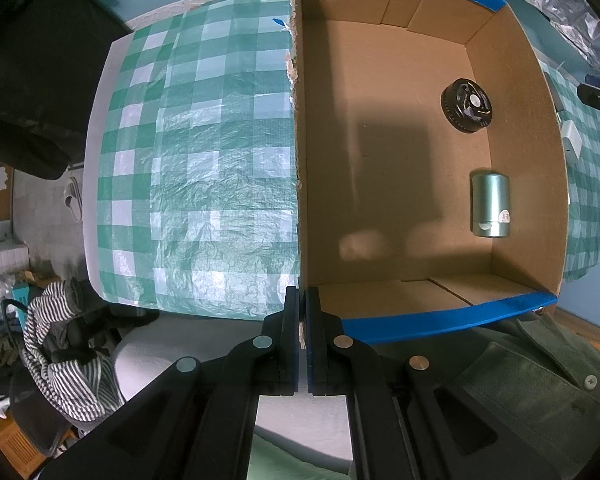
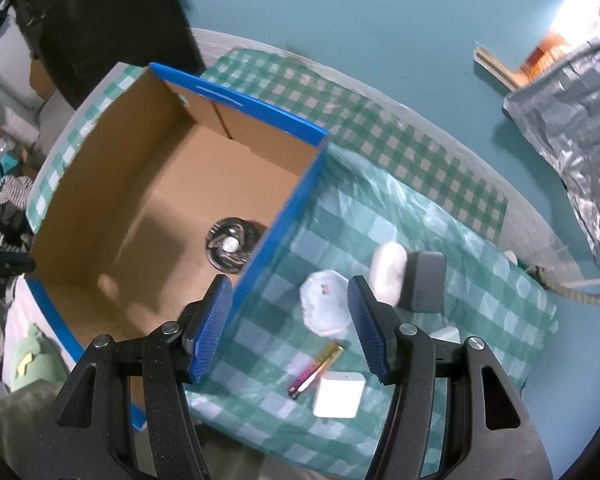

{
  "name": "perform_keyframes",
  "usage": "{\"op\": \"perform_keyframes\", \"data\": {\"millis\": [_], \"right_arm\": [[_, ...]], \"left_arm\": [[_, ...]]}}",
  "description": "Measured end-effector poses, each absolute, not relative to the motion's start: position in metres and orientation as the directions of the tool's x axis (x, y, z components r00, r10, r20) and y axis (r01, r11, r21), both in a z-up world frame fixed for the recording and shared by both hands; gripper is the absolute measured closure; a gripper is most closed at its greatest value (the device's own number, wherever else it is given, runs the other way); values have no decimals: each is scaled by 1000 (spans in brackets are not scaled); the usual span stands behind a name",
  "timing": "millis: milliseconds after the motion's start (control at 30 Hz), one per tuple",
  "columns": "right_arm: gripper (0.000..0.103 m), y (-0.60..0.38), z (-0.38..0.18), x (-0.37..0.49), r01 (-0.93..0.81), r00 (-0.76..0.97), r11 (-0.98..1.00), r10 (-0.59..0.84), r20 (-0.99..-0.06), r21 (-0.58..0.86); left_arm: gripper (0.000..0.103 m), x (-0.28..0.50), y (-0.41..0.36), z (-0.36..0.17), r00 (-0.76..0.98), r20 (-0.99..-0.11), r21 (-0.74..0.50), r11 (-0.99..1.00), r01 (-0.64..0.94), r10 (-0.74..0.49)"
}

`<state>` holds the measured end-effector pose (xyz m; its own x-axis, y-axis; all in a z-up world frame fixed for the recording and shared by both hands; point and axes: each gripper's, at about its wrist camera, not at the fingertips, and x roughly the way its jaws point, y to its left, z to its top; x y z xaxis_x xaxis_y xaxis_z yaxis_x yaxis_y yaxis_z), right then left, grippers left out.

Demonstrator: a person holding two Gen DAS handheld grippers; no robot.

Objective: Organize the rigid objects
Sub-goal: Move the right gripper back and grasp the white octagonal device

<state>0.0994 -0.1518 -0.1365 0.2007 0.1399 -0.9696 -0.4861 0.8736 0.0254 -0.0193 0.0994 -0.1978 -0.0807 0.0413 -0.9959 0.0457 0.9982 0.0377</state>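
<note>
L gripper (image 1: 302,320) is pinching the near corner wall of the cardboard box (image 1: 516,128), jaws narrowed right down onto the card edge, steadying it. R gripper (image 2: 290,320) is hanging above the box's blue side wall w/ jaws part-way apart and nothing between the pads; one blue pad (image 2: 212,328) is sitting over the box side, the other over the checked cloth (image 2: 480,292).

Step in hand, as I'm reading it: R is heading out for the next loose item on the cloth. Doing it well:
- keeping L clamped so the box isn't sliding
- picking one item only; the white octagonal dish (image 2: 324,304) is lying nearest, directly below the jaws
- dish looks flat and wide, so prob. needing wider jaws and a grip across its edges, pads coming down square
- avoiding the pen (image 2: 314,372) lying just beside it
- clearing the box wall before lowering

Count, inside box: 1 black round fan-like disc (image 1: 466,105), 1 pale green metal cylinder (image 1: 491,204) lying on its side. They're sitting apart, both near the right-hand wall.

Count, still out on cloth: 1 octagonal dish, 1 white oval case (image 2: 388,270), 1 dark grey block (image 2: 426,286) touching that case, 1 pen, 1 white square adapter (image 2: 338,396). A small pale item behind the R finger is too hidden to name.
</note>
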Motion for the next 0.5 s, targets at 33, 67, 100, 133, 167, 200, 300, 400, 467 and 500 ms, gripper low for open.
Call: {"op": "perform_keyframes", "data": {"millis": [33, 67, 100, 133, 167, 200, 300, 400, 467, 500], "right_arm": [[43, -156, -138, 100, -479, 197, 878, 139, -970, 29], [43, -161, -140, 101, -468, 192, 883, 137, -972, 32], [43, -165, -142, 102, -462, 189, 886, 138, -972, 36], [43, -168, -144, 102, -457, 186, 889, 140, -972, 41], [41, -173, -148, 104, -448, 180, 893, 145, -973, 51], [39, -177, -152, 105, -440, 174, 896, 146, -974, 56], [35, -185, -165, 108, -419, 158, 906, 128, -979, 51], [35, -191, -183, 110, -412, 123, 909, 119, -985, 59], [35, -193, -195, 110, -414, 102, 908, 109, -989, 57], [35, -193, -200, 111, -415, 93, 908, 105, -990, 57]], "left_arm": [[100, -19, 99, -198, -80, -996, 38, 998, 47, 42], [100, -19, 100, -198, -80, -996, 39, 998, 47, 42], [100, -19, 100, -198, -81, -996, 39, 998, 47, 42], [100, -19, 100, -198, -81, -996, 39, 998, 48, 43], [100, -19, 100, -198, -81, -996, 39, 998, 49, 43], [100, -19, 100, -197, -81, -996, 40, 998, 50, 44], [100, -20, 99, -197, -79, -996, 42, 998, 54, 46], [100, -20, 99, -196, -78, -996, 43, 998, 56, 47], [100, -20, 99, -196, -79, -996, 42, 998, 55, 47], [100, -20, 99, -196, -78, -996, 42, 998, 55, 46]]}}
